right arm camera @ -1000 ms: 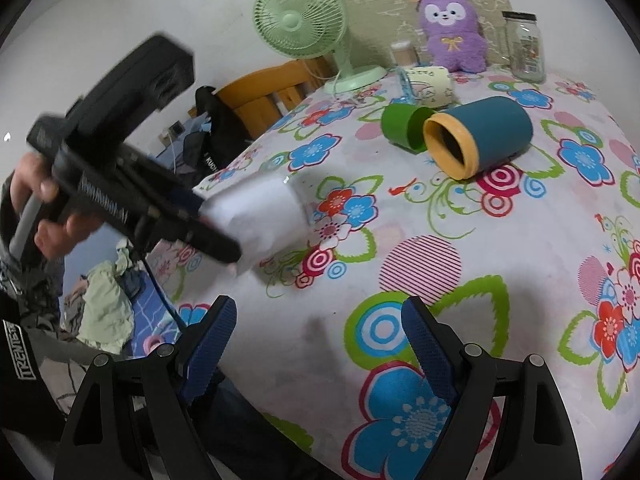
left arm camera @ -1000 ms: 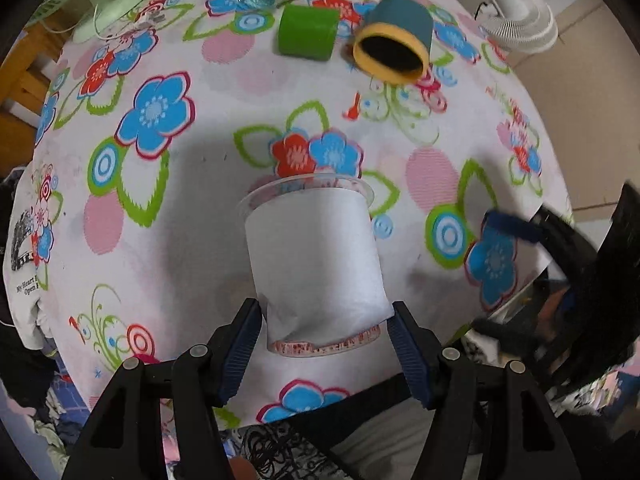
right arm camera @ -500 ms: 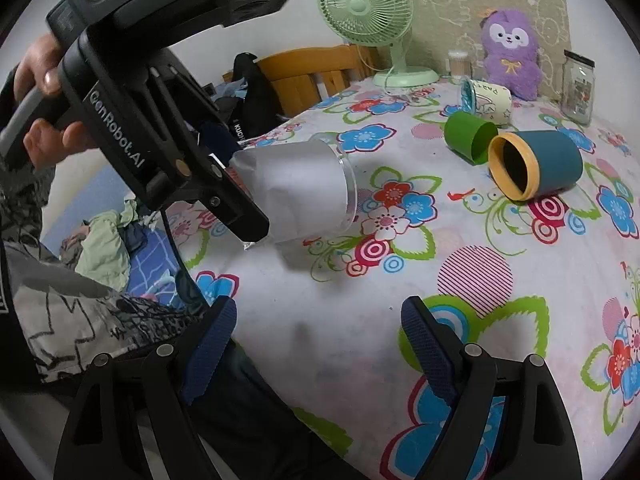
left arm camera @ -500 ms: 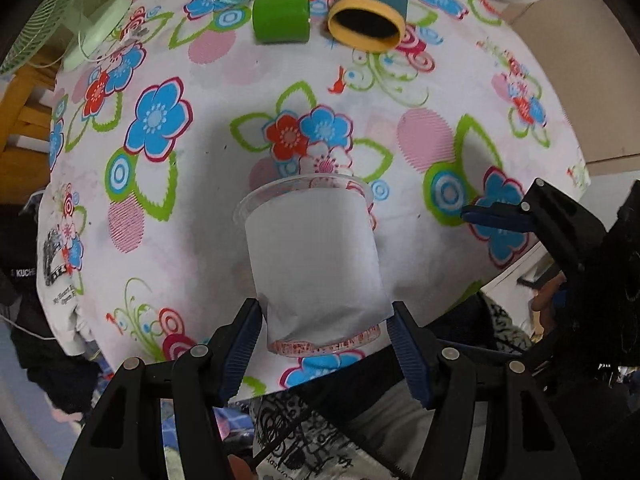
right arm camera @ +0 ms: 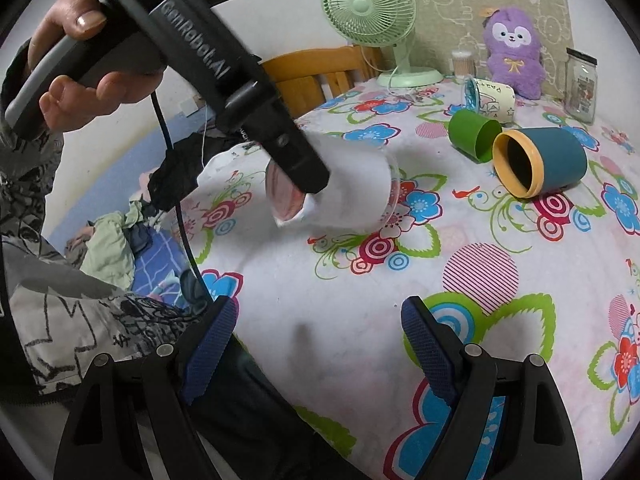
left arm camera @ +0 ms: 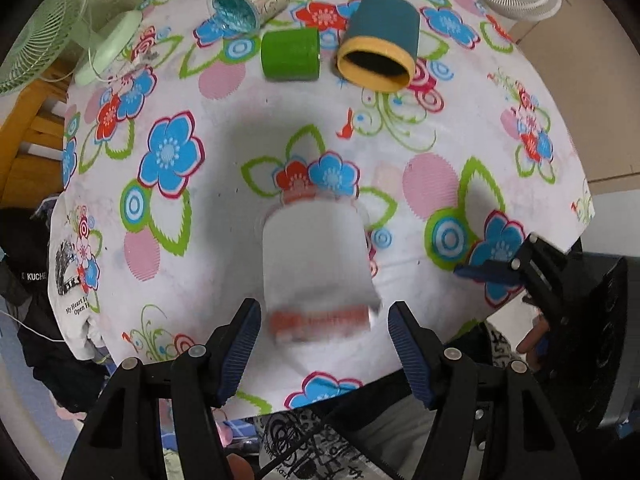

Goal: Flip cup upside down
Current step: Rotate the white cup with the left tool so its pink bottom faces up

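A clear plastic cup with a white paper wrap (left arm camera: 316,264) is between the fingers of my left gripper (left arm camera: 322,332). Its pink bottom points at the camera and its rim points down at the flowered tablecloth (left arm camera: 440,168). The cup looks blurred and there is a gap on each side between it and the pads, so the jaws stand open. In the right wrist view the same cup (right arm camera: 348,192) is tilted on its side just above the cloth, partly behind the left gripper's body. My right gripper (right arm camera: 320,344) is open and empty over the table's near edge.
A teal cup with a yellow rim (right arm camera: 536,160), a green cup (right arm camera: 472,136) and a cream printed cup (right arm camera: 486,98) lie on their sides at the far end. A green desk fan (right arm camera: 372,12), a purple plush toy (right arm camera: 514,52) and a glass jar (right arm camera: 580,80) stand behind them.
The left gripper's jaws have opened off the cup, which now blurs and sits lower toward the cloth. The left gripper has risen and tilted further down. The right gripper has stayed open.
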Tool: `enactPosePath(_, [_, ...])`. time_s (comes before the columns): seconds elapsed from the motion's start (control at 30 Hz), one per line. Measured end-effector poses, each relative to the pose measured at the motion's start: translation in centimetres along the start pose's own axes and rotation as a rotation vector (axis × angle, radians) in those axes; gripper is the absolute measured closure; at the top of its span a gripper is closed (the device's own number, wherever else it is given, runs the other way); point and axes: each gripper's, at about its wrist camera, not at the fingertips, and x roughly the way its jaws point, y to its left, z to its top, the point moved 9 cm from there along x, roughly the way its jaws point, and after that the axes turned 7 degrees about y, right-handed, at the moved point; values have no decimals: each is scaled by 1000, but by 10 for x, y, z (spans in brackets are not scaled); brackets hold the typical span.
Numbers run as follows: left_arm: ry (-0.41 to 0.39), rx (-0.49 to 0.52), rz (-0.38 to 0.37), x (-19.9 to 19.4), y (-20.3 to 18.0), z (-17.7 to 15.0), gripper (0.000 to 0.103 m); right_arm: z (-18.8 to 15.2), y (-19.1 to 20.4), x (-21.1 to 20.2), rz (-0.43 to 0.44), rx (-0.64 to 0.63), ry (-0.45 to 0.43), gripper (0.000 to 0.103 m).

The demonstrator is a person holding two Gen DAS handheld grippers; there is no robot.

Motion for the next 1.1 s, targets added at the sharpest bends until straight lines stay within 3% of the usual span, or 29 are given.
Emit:
enactPosePath(0.1, [-38, -8, -5, -5, -1, 8, 34, 0, -3, 1, -1, 10, 0, 17])
enactPosePath(0.27, [-92, -21, -10, -9, 3, 11, 22, 0, -8, 0, -8, 29, -4, 17])
enactPosePath(0.33, [-148, -43, -1, -10, 9, 6, 13, -2, -9, 0, -6, 34, -9, 17])
enactPosePath(0.47, [-322, -50, 38, -9, 17, -16, 6, -2, -16, -4, -19, 68, -31, 17])
enactPosePath(0.6, [-413, -61, -53, 8, 10, -35, 6, 0, -36, -14, -110, 144, -72, 17])
enactPosePath(0.7, [-468, -85, -70, 22, 6, -40, 6, 5, -57, -24, -157, 227, -112, 17])
enactPosePath(0.77, [-475, -89, -62, 34, 4, -39, 7, 5, -72, -26, -212, 306, -104, 17])
enactPosePath(0.87, [-446, -98, -53, 49, 5, -38, 19, 1, -91, -28, -365, 425, -88, 17])
enactPosePath(0.97, [-416, -101, -78, 61, 7, -36, 36, 2, -91, -26, -431, 448, -89, 17])
enactPosePath(1.1, [-418, -114, -87, 57, 11, -36, 38, -1, -86, -18, -461, 447, -72, 17])
